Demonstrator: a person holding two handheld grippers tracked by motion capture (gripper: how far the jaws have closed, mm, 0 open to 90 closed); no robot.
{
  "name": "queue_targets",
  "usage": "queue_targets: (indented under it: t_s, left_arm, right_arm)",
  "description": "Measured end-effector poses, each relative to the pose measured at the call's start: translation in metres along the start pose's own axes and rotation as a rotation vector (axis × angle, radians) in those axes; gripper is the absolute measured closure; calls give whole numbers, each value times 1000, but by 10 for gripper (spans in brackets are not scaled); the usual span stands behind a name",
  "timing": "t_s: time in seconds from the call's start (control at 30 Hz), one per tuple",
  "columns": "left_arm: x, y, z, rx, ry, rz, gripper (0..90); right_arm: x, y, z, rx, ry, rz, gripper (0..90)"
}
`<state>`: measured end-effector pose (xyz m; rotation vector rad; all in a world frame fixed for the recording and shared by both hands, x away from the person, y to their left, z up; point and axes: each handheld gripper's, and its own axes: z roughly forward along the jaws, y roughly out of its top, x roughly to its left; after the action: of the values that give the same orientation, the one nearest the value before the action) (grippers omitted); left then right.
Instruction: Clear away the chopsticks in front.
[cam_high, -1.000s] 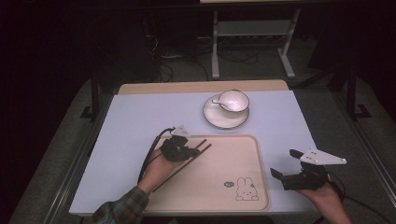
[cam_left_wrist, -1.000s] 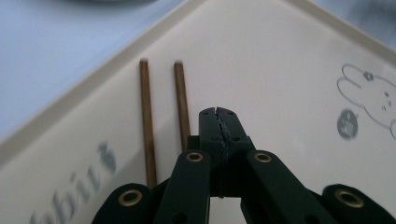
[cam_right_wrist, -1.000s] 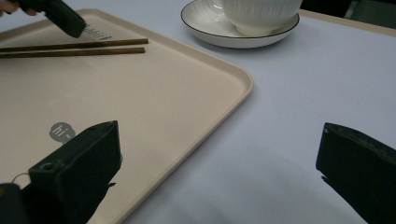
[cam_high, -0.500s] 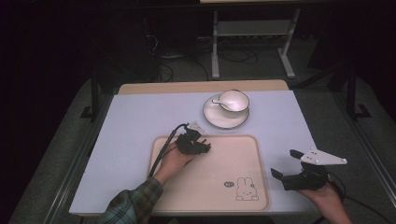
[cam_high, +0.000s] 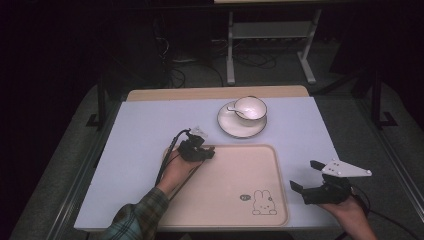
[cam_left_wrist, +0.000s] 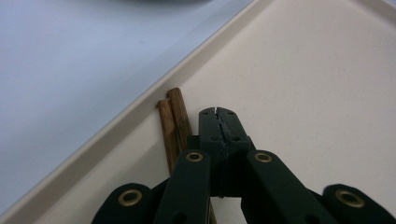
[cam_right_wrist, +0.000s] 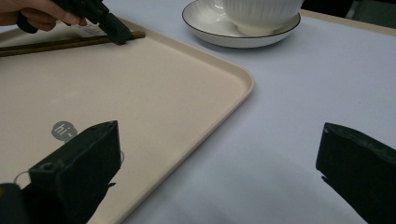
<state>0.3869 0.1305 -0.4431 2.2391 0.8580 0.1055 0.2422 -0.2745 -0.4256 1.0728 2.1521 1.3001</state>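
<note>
Left gripper (cam_left_wrist: 219, 122) jaws together on the tray (cam_left_wrist: 303, 93), chopsticks (cam_left_wrist: 173, 119) just beside, perhaps touching, right gripper (cam_right_wrist: 215, 158) jaws apart, its view catching cup (cam_right_wrist: 259, 11) on saucer (cam_right_wrist: 219, 25)

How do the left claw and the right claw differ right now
The left claw is shut, jaws pressed together; the right claw stands wide open. The left sits over the tray beside the chopsticks; the right is over the table, off the tray's right edge. Both have black jaws and hold nothing.
</note>
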Motion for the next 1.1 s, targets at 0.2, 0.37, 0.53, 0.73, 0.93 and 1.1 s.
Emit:
queue_targets:
  t_s: [0.2,0.37,0.53,0.73,0.93,1.1]
  left_arm:
    - [8,-10,-14,22,9,-10,893]
    - [16,-21,-27,34,19,-30,893]
    - [21,-29,-37,42,28,-45,890]
    - [28,-41,-50,41,38,-67,887]
    - [34,-52,-61,38,45,-94,886]
    - [39,-58,-69,41,59,-104,886]
  right_arm:
    - [-1,0,0,-2,-2,1,0]
    - [0,0,0,-2,-2,0,0]
    - [0,0,0,-1,-3,0,0]
    - [0,0,0,-2,-4,0,0]
    - [0,0,0,-1,-5,0,0]
    - [0,0,0,1,-5,1,0]
